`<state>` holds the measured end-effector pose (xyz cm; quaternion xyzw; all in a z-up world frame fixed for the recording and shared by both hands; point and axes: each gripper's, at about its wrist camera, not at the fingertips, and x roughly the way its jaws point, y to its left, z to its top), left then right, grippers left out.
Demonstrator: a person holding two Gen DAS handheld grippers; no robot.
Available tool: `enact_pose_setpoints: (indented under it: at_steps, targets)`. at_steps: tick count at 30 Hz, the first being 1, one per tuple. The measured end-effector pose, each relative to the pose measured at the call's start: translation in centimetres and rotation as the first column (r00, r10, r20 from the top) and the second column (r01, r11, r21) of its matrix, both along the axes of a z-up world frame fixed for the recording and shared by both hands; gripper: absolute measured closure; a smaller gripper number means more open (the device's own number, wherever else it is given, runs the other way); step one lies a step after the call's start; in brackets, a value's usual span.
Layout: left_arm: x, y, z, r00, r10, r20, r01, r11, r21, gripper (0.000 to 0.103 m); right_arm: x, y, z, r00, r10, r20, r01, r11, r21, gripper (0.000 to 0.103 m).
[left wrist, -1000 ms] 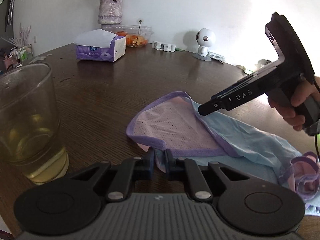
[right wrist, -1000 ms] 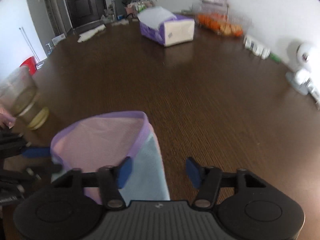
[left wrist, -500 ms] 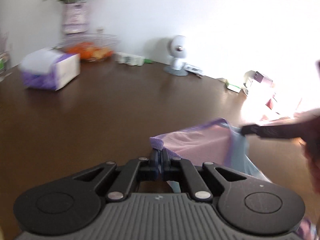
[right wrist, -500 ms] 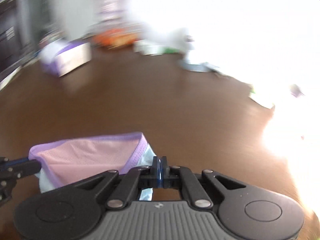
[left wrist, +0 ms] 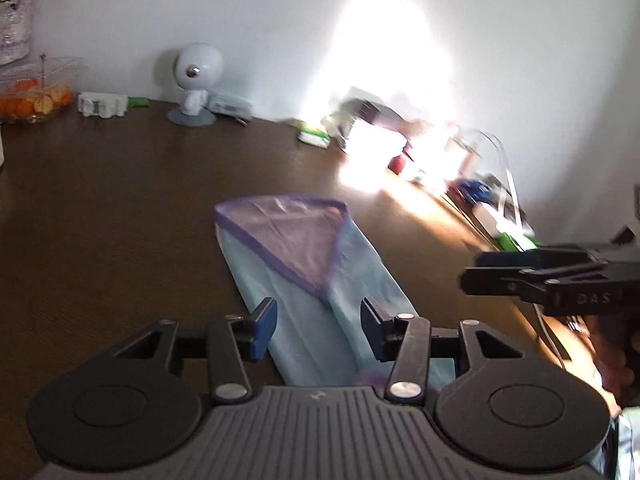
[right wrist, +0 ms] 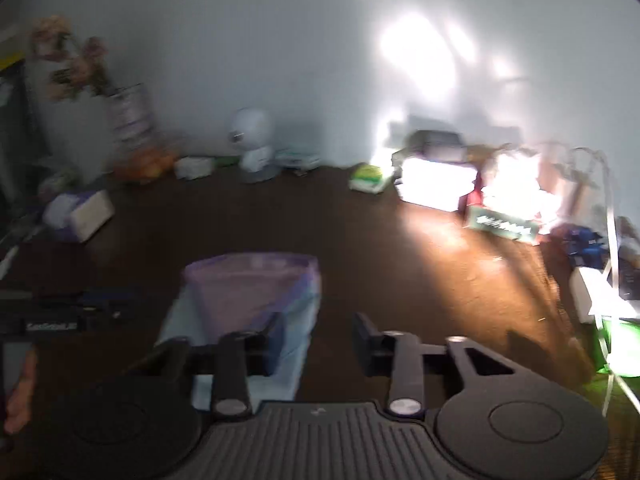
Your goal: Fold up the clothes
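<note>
A light blue garment (left wrist: 320,300) with purple trim lies flat on the dark wooden table (left wrist: 100,220), a pink mesh flap (left wrist: 296,240) folded over its far end. My left gripper (left wrist: 318,326) hovers over its near part; the jaws are opening and the pads touch nothing. My right gripper (right wrist: 318,334) stands above the garment's (right wrist: 248,300) right edge, its jaws opening too, with only cloth below the left finger and bare table under the gap. Each view shows the other gripper at its side: the right gripper (left wrist: 474,272) held by a hand, and the left gripper (right wrist: 114,304).
A white round camera (left wrist: 196,76), a fruit bowl (left wrist: 32,96), a tissue box (right wrist: 78,216) and a vase with flowers (right wrist: 128,120) stand along the table's back. Boxes (right wrist: 436,184), packets and cables crowd the sunlit right side.
Half a second ago both grippers were shut on the garment's purple edge and carrying it. Both have since let go and opened, and the garment lies folded on the table.
</note>
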<state>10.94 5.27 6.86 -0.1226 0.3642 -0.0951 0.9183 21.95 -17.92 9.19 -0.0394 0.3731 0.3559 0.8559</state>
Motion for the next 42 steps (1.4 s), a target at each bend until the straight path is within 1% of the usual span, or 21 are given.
enact_pose_setpoints:
  at_steps: [3, 6, 8, 9, 13, 16, 18, 20, 22, 24, 26, 28, 31, 33, 35, 36, 37, 38, 39, 40, 42]
  targets:
    - [-3.4, -1.8, -1.5, 0.997, -0.059, -0.053, 0.060, 0.998, 0.011, 0.055, -3.2, 1.5, -1.9, 0.987, 0.140, -0.080, -0.140, 0.990, -0.001, 0.056]
    - [-3.2, -2.5, -3.4, 0.994, -0.062, -0.095, 0.061, 0.998, -0.008, 0.058, -5.2, 3.1, -3.8, 0.979, 0.168, -0.118, -0.173, 0.984, -0.035, 0.061]
    - [-3.1, -2.7, -3.5, 0.994, -0.060, -0.087, 0.061, 0.998, 0.002, 0.082, -5.6, 3.4, -4.9, 0.980, 0.131, -0.152, -0.143, 0.987, -0.072, 0.082]
    - [-3.2, -2.8, -3.4, 0.994, -0.066, -0.089, 0.067, 0.998, 0.002, 0.100, -5.9, 3.2, -5.0, 0.980, 0.124, -0.156, -0.137, 0.988, -0.074, 0.100]
    - [-3.3, -3.3, -2.2, 0.993, -0.117, -0.033, 0.116, 0.993, -0.029, 0.101, -7.6, 2.0, -3.6, 0.988, 0.113, -0.107, -0.116, 0.993, -0.015, 0.100]
    - [-1.8, -3.4, -1.5, 0.994, -0.108, 0.007, 0.108, 0.993, -0.045, 0.101, -8.1, 1.1, -1.7, 0.998, 0.046, -0.042, -0.045, 0.999, 0.016, 0.100]
    - [-0.3, -3.6, -1.9, 0.995, -0.096, -0.011, 0.095, 0.995, -0.034, 0.101, -7.9, 0.9, -1.0, 1.000, -0.018, 0.000, 0.018, 1.000, 0.008, 0.100]
    - [0.5, -3.6, -2.8, 0.996, -0.065, -0.053, 0.065, 0.998, -0.003, 0.098, -7.1, 1.2, -1.6, 0.996, -0.080, 0.026, 0.080, 0.997, -0.019, 0.098]
    - [-0.3, -3.1, -2.9, 0.997, -0.039, -0.071, 0.039, 0.999, 0.007, 0.074, -5.9, 1.1, -2.6, 0.997, -0.075, -0.018, 0.073, 0.996, -0.054, 0.086]
    - [-2.8, -2.3, -2.2, 0.998, -0.047, -0.047, 0.047, 0.999, -0.007, 0.060, -6.0, 0.0, -2.6, 0.996, -0.082, -0.037, 0.079, 0.994, -0.075, 0.079]
    - [-6.0, -2.3, -1.2, 0.994, -0.108, -0.008, 0.108, 0.993, -0.037, 0.050, -7.8, -2.3, -1.4, 1.000, -0.023, -0.013, 0.023, 1.000, -0.020, 0.066]
    - [-8.0, -4.1, -1.4, 0.982, -0.187, 0.003, 0.187, 0.982, -0.021, 0.042, -9.8, -4.2, -0.6, 0.995, 0.095, -0.010, -0.095, 0.995, 0.014, 0.050]
    - [-11.0, -6.7, -1.9, 0.953, -0.304, 0.015, 0.304, 0.953, 0.003, 0.040, -12.6, -4.8, -1.4, 0.966, 0.258, -0.020, -0.258, 0.966, -0.027, 0.050]
    - [-11.0, -8.1, -2.6, 0.950, -0.310, 0.028, 0.307, 0.949, 0.079, 0.029, -13.8, -4.3, -2.6, 0.953, 0.301, -0.002, -0.301, 0.950, -0.079, 0.051]
    - [-10.9, -9.0, -3.5, 0.952, -0.306, 0.023, 0.298, 0.940, 0.167, 0.029, -14.4, -4.0, -3.8, 0.949, 0.314, 0.014, -0.310, 0.941, -0.135, 0.053]
    - [-10.8, -9.2, -3.9, 0.950, -0.313, 0.017, 0.304, 0.933, 0.194, 0.033, -14.6, -3.9, -4.2, 0.948, 0.318, 0.016, -0.313, 0.939, -0.141, 0.054]
    - [-10.8, -9.0, -4.3, 0.948, -0.319, 0.004, 0.312, 0.929, 0.198, 0.062, -14.7, -3.9, -4.6, 0.947, 0.322, 0.017, -0.317, 0.937, -0.145, 0.060]
    - [-10.8, -8.7, -4.6, 0.943, -0.332, -0.014, 0.328, 0.925, 0.193, 0.084, -14.9, -3.7, -4.9, 0.944, 0.330, 0.013, -0.325, 0.935, -0.139, 0.069]
    - [-10.9, -8.2, -4.7, 0.943, -0.331, -0.013, 0.328, 0.926, 0.185, 0.094, -15.1, -3.5, -5.2, 0.943, 0.332, 0.011, -0.327, 0.934, -0.142, 0.090]
    - [-11.1, -7.7, -4.8, 0.944, -0.331, -0.012, 0.328, 0.928, 0.177, 0.100, -15.5, -3.3, -5.3, 0.947, 0.322, 0.021, -0.315, 0.937, -0.151, 0.090]
    - [-12.3, -6.5, -4.7, 0.939, -0.344, -0.011, 0.340, 0.921, 0.189, 0.101, -16.9, -3.2, -5.0, 0.950, 0.310, 0.045, -0.297, 0.937, -0.184, 0.095]
